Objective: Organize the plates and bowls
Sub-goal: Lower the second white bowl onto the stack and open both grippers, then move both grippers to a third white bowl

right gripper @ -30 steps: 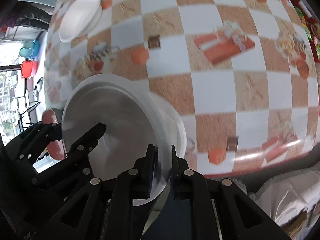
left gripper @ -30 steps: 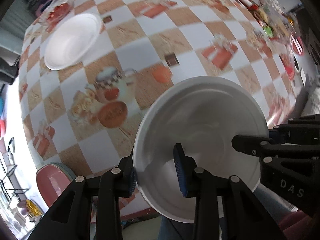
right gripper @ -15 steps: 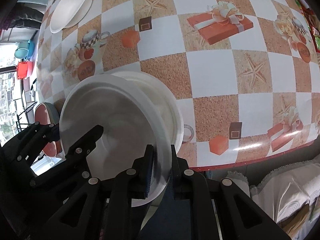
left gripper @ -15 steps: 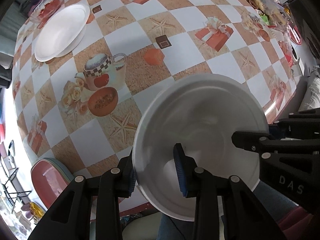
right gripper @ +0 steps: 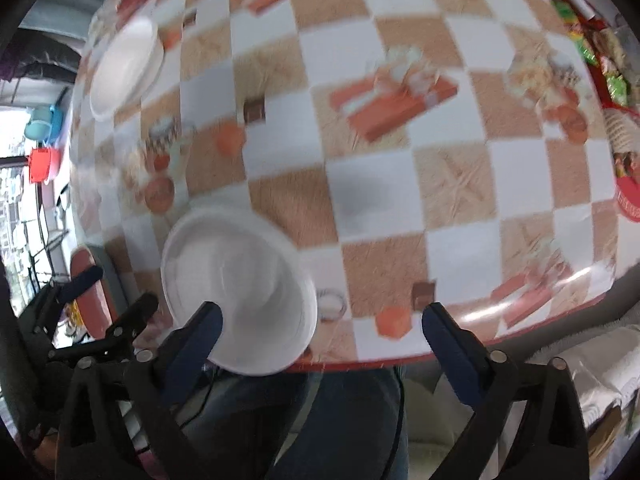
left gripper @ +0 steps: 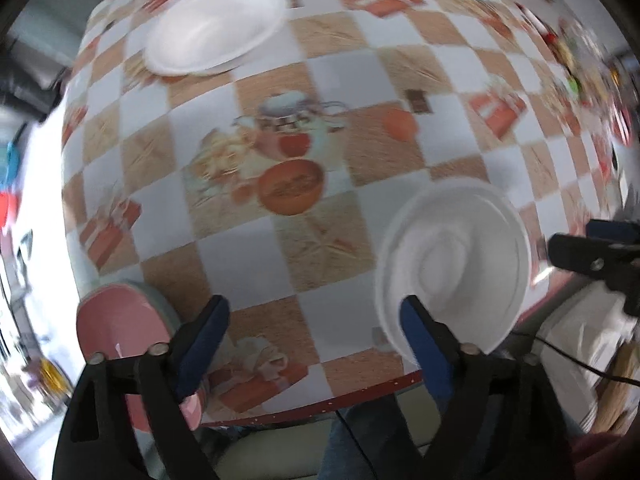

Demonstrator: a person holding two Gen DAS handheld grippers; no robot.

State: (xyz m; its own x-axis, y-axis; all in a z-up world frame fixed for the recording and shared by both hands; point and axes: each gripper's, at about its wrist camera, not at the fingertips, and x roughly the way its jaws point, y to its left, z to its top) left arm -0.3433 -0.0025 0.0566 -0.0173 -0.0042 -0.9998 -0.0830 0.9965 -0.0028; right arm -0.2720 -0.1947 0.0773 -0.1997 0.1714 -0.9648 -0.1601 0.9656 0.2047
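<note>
A stack of white bowls rests on the checked tablecloth at the table's near edge; it also shows in the right wrist view. A white plate lies at the far left of the table, seen too in the right wrist view. My left gripper is open and empty, its right finger beside the bowls' near rim. My right gripper is open and empty, its left finger just in front of the bowls.
A pink stool stands below the table's left edge. Snack packets and a red tray crowd the far right of the table. A person's legs in jeans sit under the near edge. White cloth lies at the right.
Both grippers have opened and let go of the white bowl, which now sits in the bowl on the table. Both have drawn back and apart; the view is motion-blurred.
</note>
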